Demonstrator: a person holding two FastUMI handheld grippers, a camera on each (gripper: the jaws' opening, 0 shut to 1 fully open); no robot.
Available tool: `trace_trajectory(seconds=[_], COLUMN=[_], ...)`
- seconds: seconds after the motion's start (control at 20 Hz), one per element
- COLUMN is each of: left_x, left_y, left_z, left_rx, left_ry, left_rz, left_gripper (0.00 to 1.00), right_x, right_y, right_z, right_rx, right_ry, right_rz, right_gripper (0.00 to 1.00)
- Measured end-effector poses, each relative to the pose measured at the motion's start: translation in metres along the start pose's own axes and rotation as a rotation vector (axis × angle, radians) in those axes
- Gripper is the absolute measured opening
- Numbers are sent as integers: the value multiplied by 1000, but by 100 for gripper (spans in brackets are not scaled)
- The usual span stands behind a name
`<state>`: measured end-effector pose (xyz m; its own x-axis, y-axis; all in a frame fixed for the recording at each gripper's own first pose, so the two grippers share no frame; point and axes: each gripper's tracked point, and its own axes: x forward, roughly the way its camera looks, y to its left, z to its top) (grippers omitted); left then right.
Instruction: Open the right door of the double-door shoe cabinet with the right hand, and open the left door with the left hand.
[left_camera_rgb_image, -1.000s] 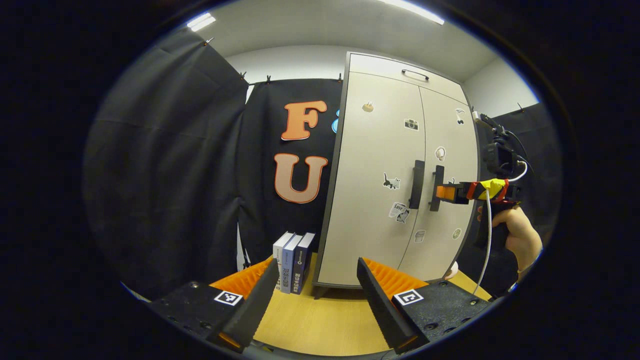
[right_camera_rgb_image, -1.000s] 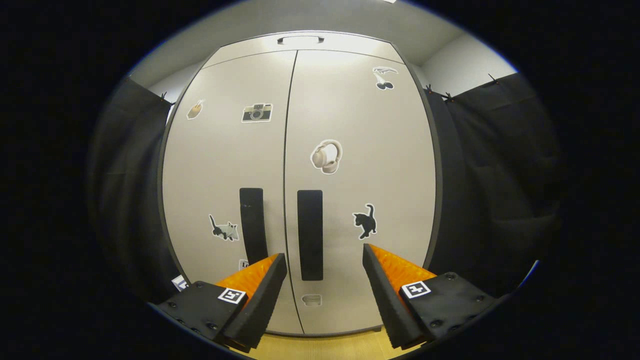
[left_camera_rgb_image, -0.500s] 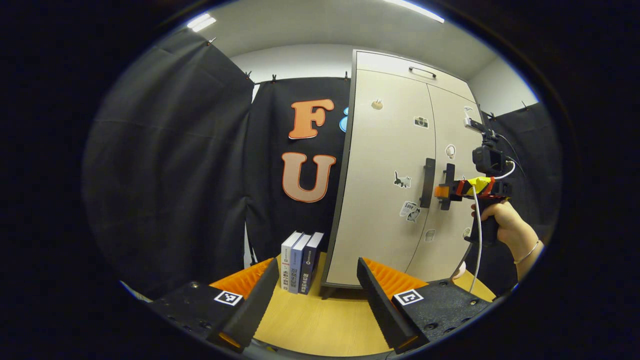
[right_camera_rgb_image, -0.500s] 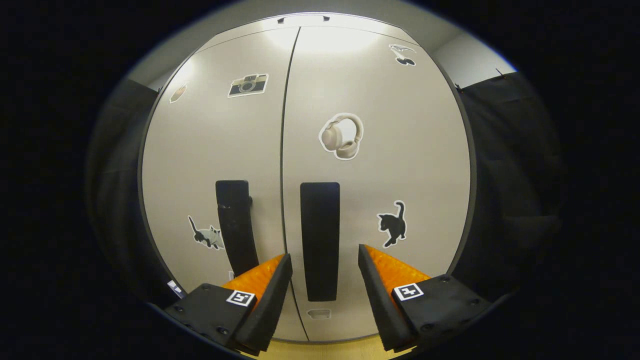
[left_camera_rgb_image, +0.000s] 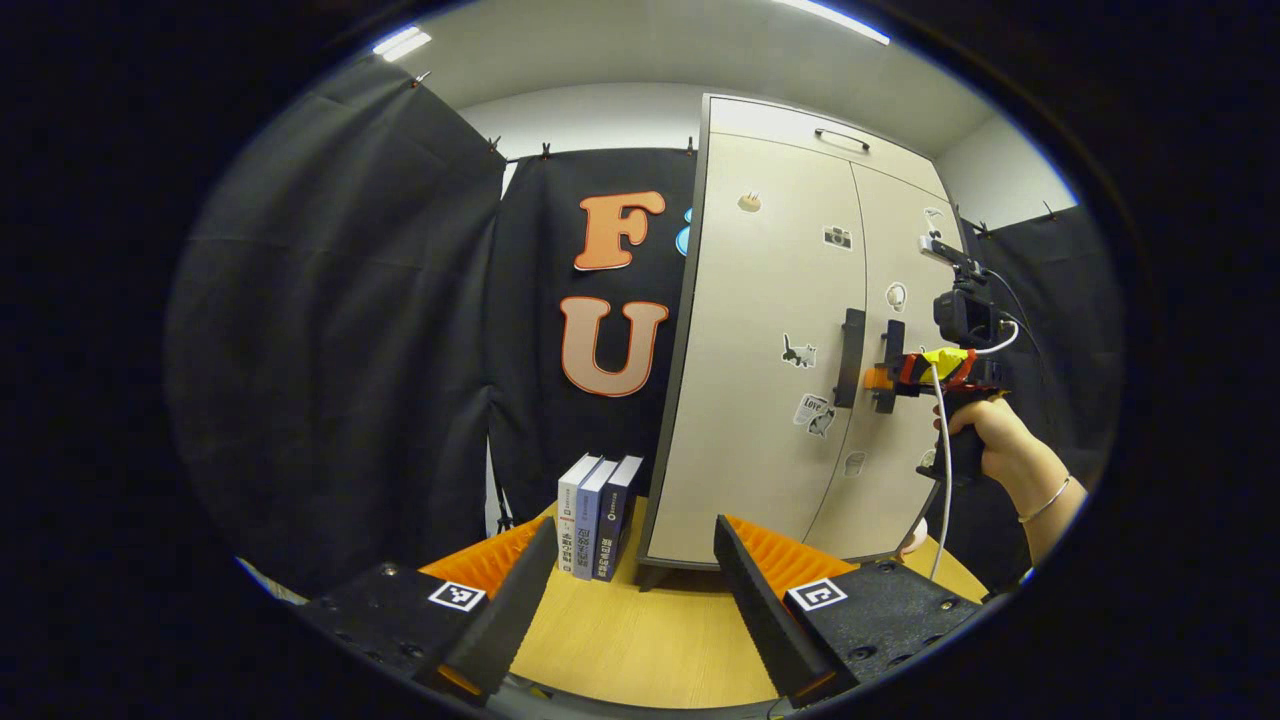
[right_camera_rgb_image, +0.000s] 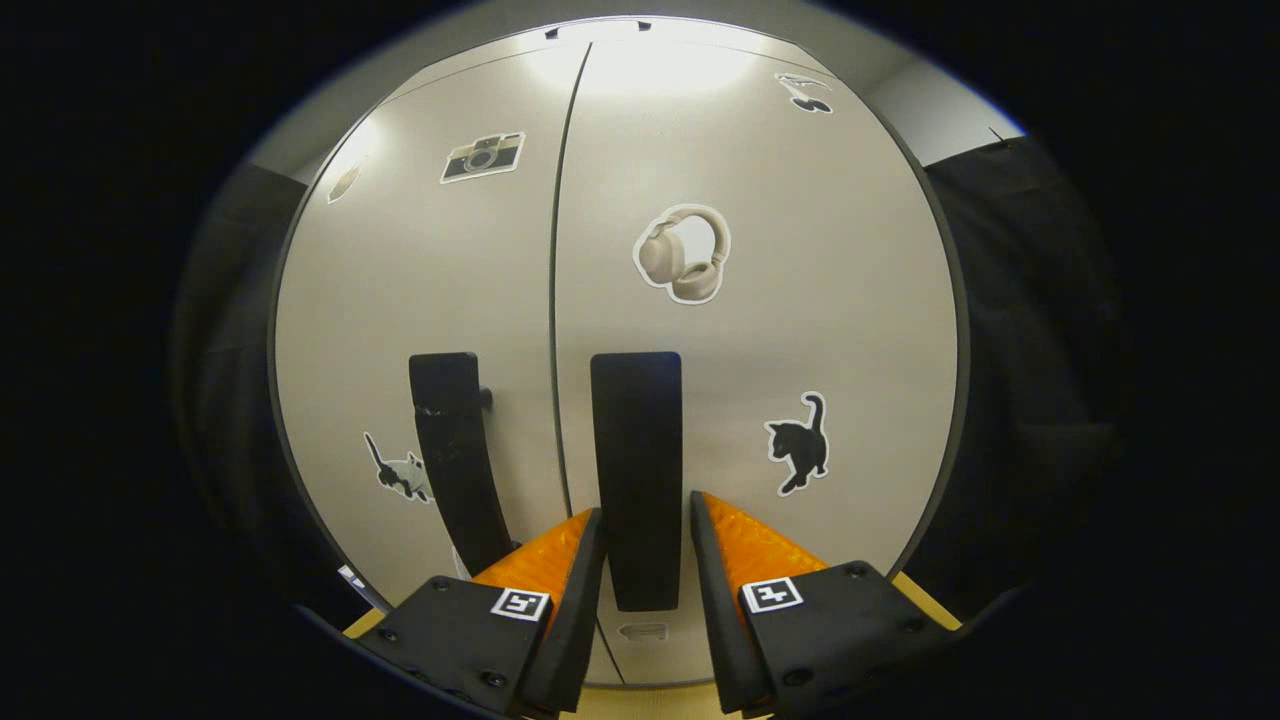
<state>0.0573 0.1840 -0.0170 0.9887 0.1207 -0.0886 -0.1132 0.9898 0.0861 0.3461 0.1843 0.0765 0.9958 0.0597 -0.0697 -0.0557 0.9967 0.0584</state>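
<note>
Shoe cabinet (left_camera_rgb_image: 770, 380) beige, stickered, doors closed; right gripper (right_camera_rgb_image: 645, 560) straddling handle (right_camera_rgb_image: 637, 470), left gripper (left_camera_rgb_image: 635, 580) spread.

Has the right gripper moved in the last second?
Yes. The right gripper went in toward the cabinet: the right door handle looms larger in the right gripper view and now sits between narrowed fingers.

The shoe cabinet (left_camera_rgb_image: 770, 380) has smooth, matt pale panel doors dotted with paper-like stickers and matt black handles (right_camera_rgb_image: 636, 470), standing on a light wood-grain tabletop (left_camera_rgb_image: 640, 650) beside paper-covered books (left_camera_rgb_image: 598, 515), with soft, matt black cloth (left_camera_rgb_image: 330, 340) draped behind.
</note>
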Motion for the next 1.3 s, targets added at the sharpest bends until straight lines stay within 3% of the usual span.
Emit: trace_trajectory(seconds=[0.1,0.15,0.25,0.4,0.5,0.55,1.05,1.1,1.15,1.3], left_x=[-3,-6,-12,-22,-28,-32,-77,-81,-83,-91], left_y=[1,3,7,8,10,10,9,8,8,5], left_z=[-1,-1,-1,-3,-2,-2,-7,-7,-7,-6], left_rx=[2,0,-10,-16,-12,-14,-12,-12,-10,-10], left_ry=[-1,-2,-2,5,2,1,1,1,2,0], left_rz=[5,14,32,32,36,35,5,2,0,-4], left_gripper=[95,92,95,95,95,95,95,95,94,95], right_x=[4,2,-3,2,-1,-1,-36,-39,-42,-47], right_y=[-1,0,0,0,-2,-2,-14,-14,-15,-21], right_z=[0,-2,-1,-3,-5,-6,-2,-2,-2,-3], right_rx=[3,3,9,3,28,23,-15,-11,-14,-35], right_ry=[6,9,14,20,34,38,0,-1,0,7], right_rz=[-5,-7,-6,-5,-22,-23,-26,-23,-22,-26], right_gripper=[42,48,38,33,19,23,22,27,22,22])
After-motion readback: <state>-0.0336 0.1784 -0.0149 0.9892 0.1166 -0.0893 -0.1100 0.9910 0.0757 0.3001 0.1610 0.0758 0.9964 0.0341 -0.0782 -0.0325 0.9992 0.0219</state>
